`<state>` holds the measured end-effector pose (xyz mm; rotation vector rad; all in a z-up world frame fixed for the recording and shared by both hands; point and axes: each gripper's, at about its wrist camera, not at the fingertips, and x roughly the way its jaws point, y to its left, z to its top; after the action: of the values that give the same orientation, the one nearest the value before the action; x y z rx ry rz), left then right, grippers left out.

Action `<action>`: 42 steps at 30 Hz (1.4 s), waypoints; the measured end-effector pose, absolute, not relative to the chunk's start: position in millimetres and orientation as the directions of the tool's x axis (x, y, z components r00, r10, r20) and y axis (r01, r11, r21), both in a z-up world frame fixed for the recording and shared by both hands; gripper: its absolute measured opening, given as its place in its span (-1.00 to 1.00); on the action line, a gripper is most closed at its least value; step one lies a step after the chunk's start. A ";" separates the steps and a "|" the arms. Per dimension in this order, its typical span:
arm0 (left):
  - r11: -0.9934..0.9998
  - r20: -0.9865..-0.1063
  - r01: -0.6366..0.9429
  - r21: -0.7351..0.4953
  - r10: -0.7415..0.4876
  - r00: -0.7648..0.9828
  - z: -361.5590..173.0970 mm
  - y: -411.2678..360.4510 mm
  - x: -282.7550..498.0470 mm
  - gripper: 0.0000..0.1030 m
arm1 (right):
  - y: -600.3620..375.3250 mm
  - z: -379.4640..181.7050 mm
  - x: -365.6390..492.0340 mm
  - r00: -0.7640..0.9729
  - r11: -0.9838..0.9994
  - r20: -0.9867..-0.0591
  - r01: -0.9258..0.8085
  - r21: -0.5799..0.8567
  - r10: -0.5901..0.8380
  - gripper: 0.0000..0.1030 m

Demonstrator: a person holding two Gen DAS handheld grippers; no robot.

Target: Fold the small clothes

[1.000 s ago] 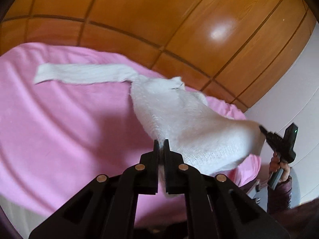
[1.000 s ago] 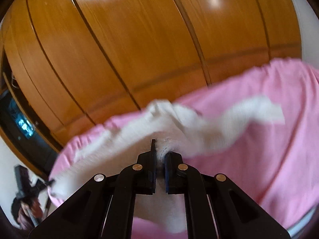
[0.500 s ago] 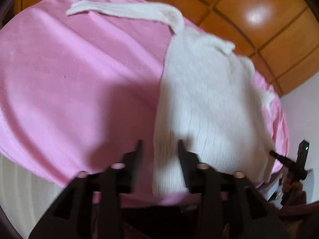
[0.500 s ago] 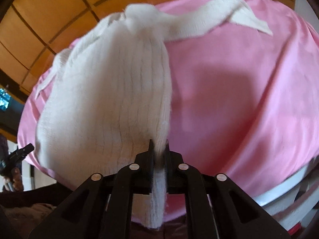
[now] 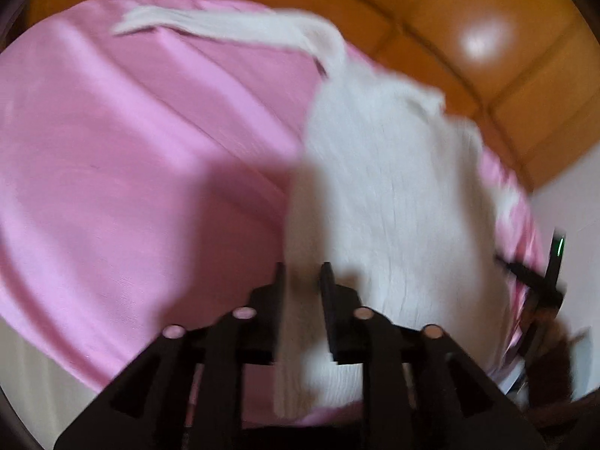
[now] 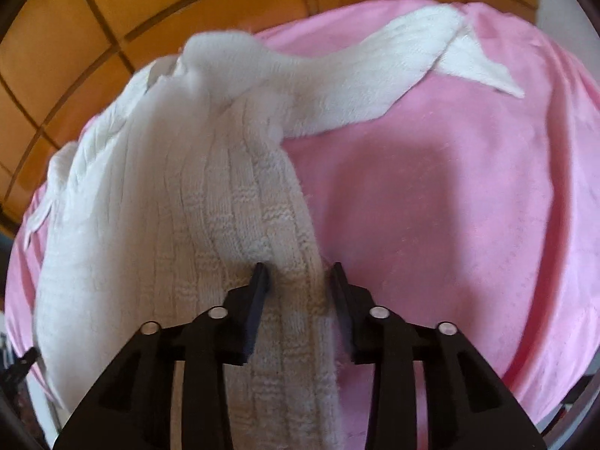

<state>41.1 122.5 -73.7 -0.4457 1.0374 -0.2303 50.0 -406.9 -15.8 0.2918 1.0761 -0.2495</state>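
Note:
A white knit sweater (image 5: pixel 393 195) lies spread flat on the pink sheet (image 5: pixel 131 187), with one sleeve (image 5: pixel 225 26) stretched out to the far left. My left gripper (image 5: pixel 303 277) hovers low over the near hem corner. Its jaws stand apart and are closing, and the hem lies between them. In the right wrist view the sweater (image 6: pixel 168 206) fills the left half and its sleeve (image 6: pixel 393 63) reaches up to the right. My right gripper (image 6: pixel 298 277) is over the other hem corner. Its jaws are opening, and the ribbed edge lies loose between them.
Orange wooden panels (image 5: pixel 487 18) rise behind the bed, and a white wall (image 5: pixel 573 206) stands at the right. The pink sheet (image 6: pixel 450 206) drops off at the near edge. A hand in a dark sleeve (image 5: pixel 551 356) holds the other gripper at the right.
Both grippers came down and laid the lifted sweater flat on the sheet. Each was shut on the hem a second ago. The left parted first, then the right.

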 end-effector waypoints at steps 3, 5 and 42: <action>0.858 -0.755 -0.148 -0.492 -0.337 0.562 -68.2 166.2 59.0 -0.17 | -388.0 5.5 49.4 0.532 0.942 -0.841 0.324 0.093 -0.100 0.05; 0.860 -0.758 -0.202 -0.469 -0.275 0.591 -61.1 188.6 77.1 -0.17 | -361.4 17.3 55.9 0.583 0.961 -0.811 0.245 0.126 -0.043 0.18; 0.834 -0.661 -0.538 -0.121 0.337 0.671 19.1 342.4 138.9 -0.84 | -241.1 -56.5 383.7 0.393 0.959 -0.885 0.022 0.282 0.251 -0.05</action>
<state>138.9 342.4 19.1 -0.3200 0.6725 0.5025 383.7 -241.1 -56.5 0.2652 1.1613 0.1474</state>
